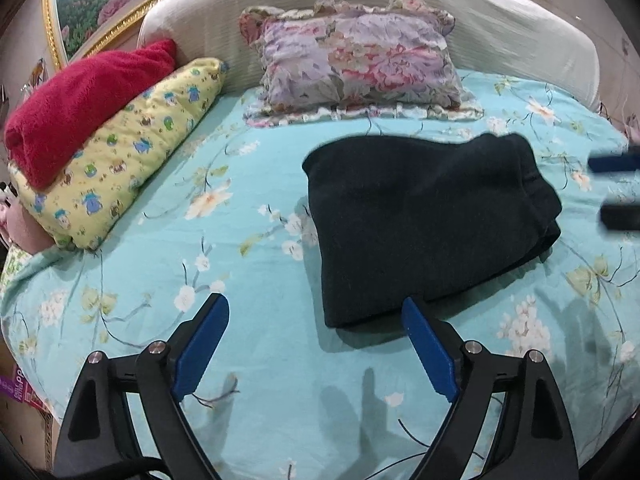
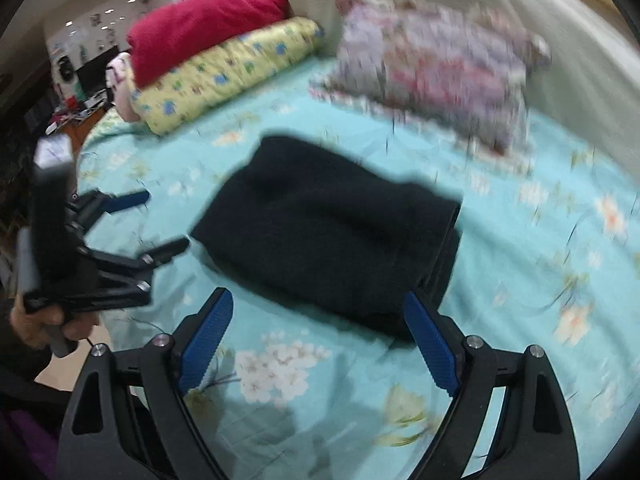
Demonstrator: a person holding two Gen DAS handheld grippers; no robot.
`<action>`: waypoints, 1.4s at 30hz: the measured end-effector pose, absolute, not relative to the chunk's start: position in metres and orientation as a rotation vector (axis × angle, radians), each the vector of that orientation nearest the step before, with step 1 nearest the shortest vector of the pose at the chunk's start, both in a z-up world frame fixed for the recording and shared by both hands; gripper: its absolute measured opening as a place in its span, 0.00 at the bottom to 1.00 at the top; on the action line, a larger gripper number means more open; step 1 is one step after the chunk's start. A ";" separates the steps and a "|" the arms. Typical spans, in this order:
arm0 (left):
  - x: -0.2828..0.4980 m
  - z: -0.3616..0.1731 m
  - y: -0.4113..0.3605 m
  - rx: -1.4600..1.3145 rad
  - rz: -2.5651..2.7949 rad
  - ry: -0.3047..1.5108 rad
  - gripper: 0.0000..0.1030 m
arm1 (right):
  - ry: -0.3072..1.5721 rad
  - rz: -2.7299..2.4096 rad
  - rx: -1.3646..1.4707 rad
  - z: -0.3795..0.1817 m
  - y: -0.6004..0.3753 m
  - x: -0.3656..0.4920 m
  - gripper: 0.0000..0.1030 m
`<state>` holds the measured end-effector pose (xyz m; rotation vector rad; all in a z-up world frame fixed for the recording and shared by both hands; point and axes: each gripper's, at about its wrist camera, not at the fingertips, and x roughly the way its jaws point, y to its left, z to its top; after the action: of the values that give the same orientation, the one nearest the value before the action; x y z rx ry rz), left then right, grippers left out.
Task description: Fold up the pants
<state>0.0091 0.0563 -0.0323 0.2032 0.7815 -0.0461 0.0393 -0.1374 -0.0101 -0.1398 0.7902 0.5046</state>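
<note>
The black pants [image 1: 428, 224] lie folded into a compact stack on the turquoise floral bedsheet [image 1: 248, 280]. My left gripper [image 1: 316, 308] is open and empty, hovering above the sheet just in front of the stack's near edge. In the right wrist view the pants [image 2: 332, 232] lie just ahead of my right gripper [image 2: 318, 304], which is open and empty above the sheet [image 2: 520, 280]. The right gripper's fingertips [image 1: 616, 162] show at the right edge of the left wrist view. The left gripper [image 2: 160, 224] shows open at the left of the right wrist view.
A floral pillow [image 1: 356, 56] leans on the white headboard [image 1: 500, 28] behind the pants. A yellow patterned quilt [image 1: 120, 160] with a red blanket [image 1: 80, 104] on top lies at the left. The right wrist view is motion-blurred.
</note>
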 end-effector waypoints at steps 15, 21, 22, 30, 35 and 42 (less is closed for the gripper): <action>0.017 -0.044 0.051 0.211 -0.044 0.793 0.87 | 0.829 0.360 -0.210 -0.061 -0.141 0.037 1.00; 0.018 -0.055 0.049 0.201 -0.052 0.810 0.88 | 0.821 0.382 -0.136 -0.068 -0.145 0.040 1.00; 0.018 -0.057 0.048 0.202 -0.052 0.809 0.88 | 0.819 0.385 -0.131 -0.068 -0.145 0.042 1.00; 0.018 -0.070 0.045 0.203 -0.060 0.819 0.88 | 0.824 0.395 -0.111 -0.078 -0.145 0.045 1.00; 0.020 -0.078 0.045 0.198 -0.070 0.831 0.88 | 0.833 0.394 -0.085 -0.084 -0.147 0.048 1.00; 0.024 -0.082 0.045 0.193 -0.082 0.842 0.88 | 0.835 0.395 -0.082 -0.087 -0.147 0.050 1.00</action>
<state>0.0236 0.0451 -0.0821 0.1934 0.8421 -0.0824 0.0503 -0.1473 -0.0871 -0.0824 0.8354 0.3948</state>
